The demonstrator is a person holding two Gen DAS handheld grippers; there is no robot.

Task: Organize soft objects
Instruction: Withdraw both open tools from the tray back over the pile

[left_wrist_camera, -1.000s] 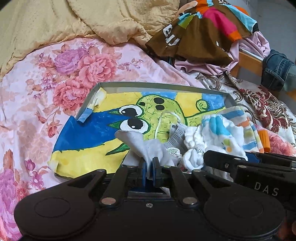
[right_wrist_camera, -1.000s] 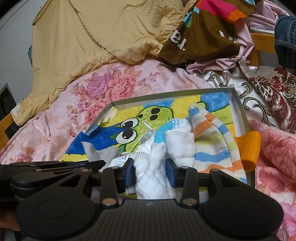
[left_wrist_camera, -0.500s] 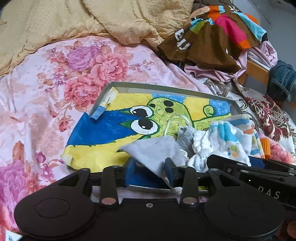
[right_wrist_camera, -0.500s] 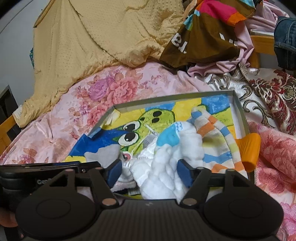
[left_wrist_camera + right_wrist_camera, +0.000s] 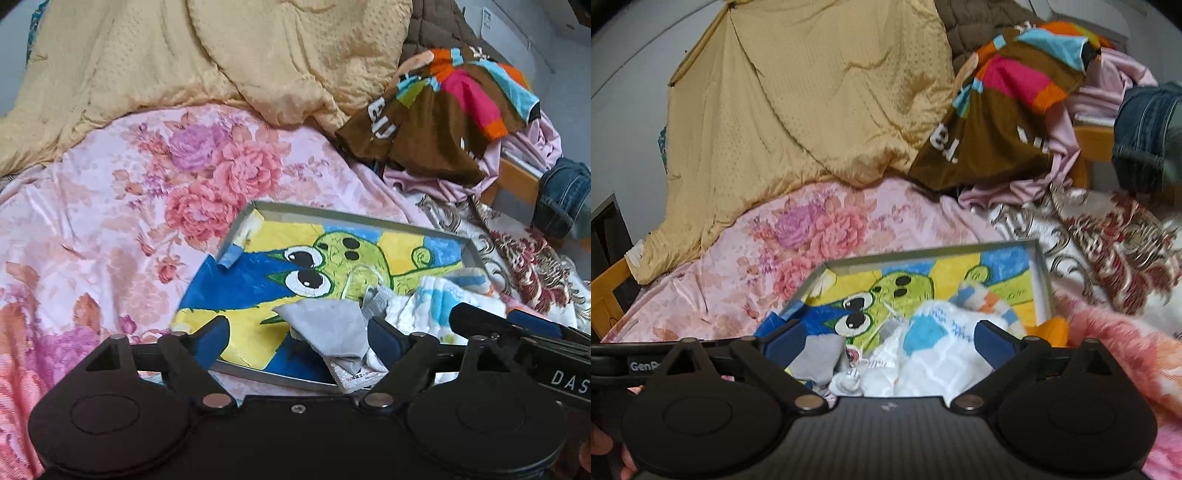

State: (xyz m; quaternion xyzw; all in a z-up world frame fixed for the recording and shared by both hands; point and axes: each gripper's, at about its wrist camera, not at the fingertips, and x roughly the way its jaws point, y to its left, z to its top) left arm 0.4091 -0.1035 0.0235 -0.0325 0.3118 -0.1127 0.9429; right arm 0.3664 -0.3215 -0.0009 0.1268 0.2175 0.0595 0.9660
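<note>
Only our right view shows the striped cloth [image 5: 982,299]; the grey cloth [image 5: 325,328] lies crumpled. Both grippers' jaws are opening, wide, pressing on nothing: left gripper [image 5: 299,338], right gripper [image 5: 886,341].

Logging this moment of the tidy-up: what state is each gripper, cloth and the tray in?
left gripper: jaws opening, nothing gripped
right gripper: jaws opening, nothing gripped
grey cloth: released, crumpled in the tray
white cloth: released, bunched in the tray
tray: open-topped, on the floral bedspread
</note>
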